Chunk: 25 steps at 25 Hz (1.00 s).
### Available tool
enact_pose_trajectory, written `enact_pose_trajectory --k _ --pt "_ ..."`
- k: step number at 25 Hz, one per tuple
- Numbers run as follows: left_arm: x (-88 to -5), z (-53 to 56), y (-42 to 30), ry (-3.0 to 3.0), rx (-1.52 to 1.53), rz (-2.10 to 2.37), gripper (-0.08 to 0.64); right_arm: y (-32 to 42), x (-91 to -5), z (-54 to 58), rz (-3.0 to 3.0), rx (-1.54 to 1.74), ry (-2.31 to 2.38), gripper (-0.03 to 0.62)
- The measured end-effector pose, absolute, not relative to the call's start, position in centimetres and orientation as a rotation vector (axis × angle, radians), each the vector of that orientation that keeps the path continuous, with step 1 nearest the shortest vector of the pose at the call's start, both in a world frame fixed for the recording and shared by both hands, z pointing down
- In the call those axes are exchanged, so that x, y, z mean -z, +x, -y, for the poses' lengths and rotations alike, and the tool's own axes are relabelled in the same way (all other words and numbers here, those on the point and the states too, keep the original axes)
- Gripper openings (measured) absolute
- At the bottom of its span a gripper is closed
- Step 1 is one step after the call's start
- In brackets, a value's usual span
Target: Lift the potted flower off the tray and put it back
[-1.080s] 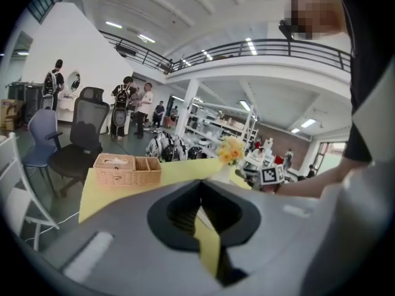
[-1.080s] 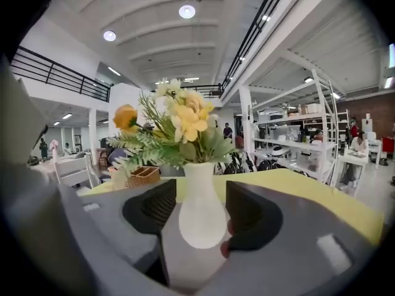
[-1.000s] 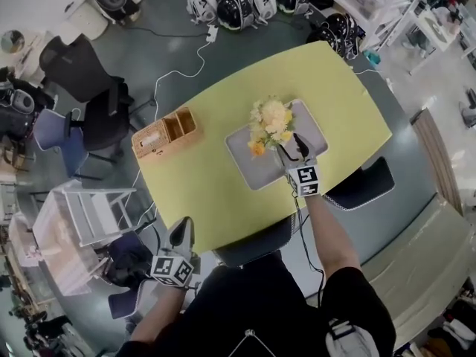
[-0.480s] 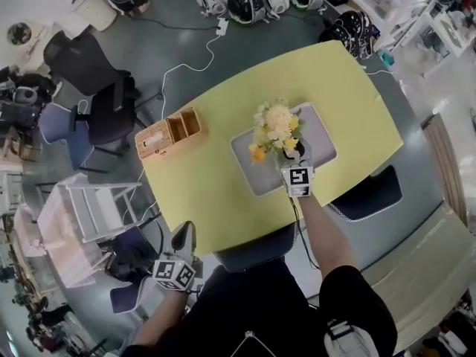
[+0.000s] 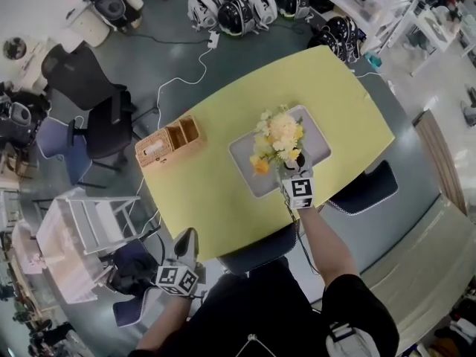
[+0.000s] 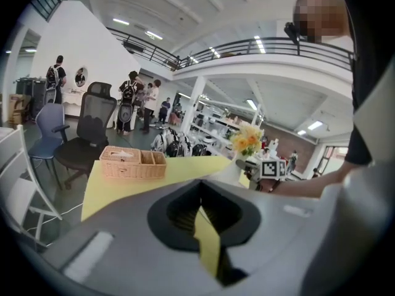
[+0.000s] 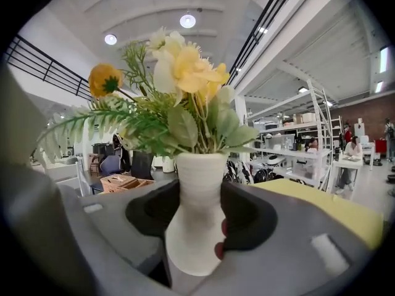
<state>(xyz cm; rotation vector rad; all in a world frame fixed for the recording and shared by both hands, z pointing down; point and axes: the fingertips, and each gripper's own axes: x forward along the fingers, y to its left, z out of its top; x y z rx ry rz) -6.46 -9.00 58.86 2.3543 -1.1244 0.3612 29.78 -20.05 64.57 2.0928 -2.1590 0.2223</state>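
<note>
The right gripper (image 7: 196, 221) is clamped on the white neck of the potted flower (image 7: 199, 165), with one black pad on each side. The yellow flowers and green leaves stand straight up above the jaws. In the head view the pot is over the near edge of the grey tray (image 5: 242, 155). I cannot tell if its bottom touches the tray. The tray lies on the yellow table (image 5: 216, 192). A woven basket (image 5: 168, 141) stands well apart on the left. The left gripper (image 5: 186, 241) hangs by the table's near corner, with its jaws together and nothing in them.
</note>
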Motion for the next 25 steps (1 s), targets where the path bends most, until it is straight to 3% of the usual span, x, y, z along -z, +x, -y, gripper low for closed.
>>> enact_pose_trajectory --k 9,25 --pt "-55.2 5.7 -10.2 2.466 -0.263 1.042 0.008 23.4 -56.2 12.0 2.159 -0.161 2.129 0.212" --pt "-48.1 -3.2 -25.3 2.601 -0.068 1.032 0.007 1.2 -43.2 -2.5 2.299 -0.14 2.034 0.212"
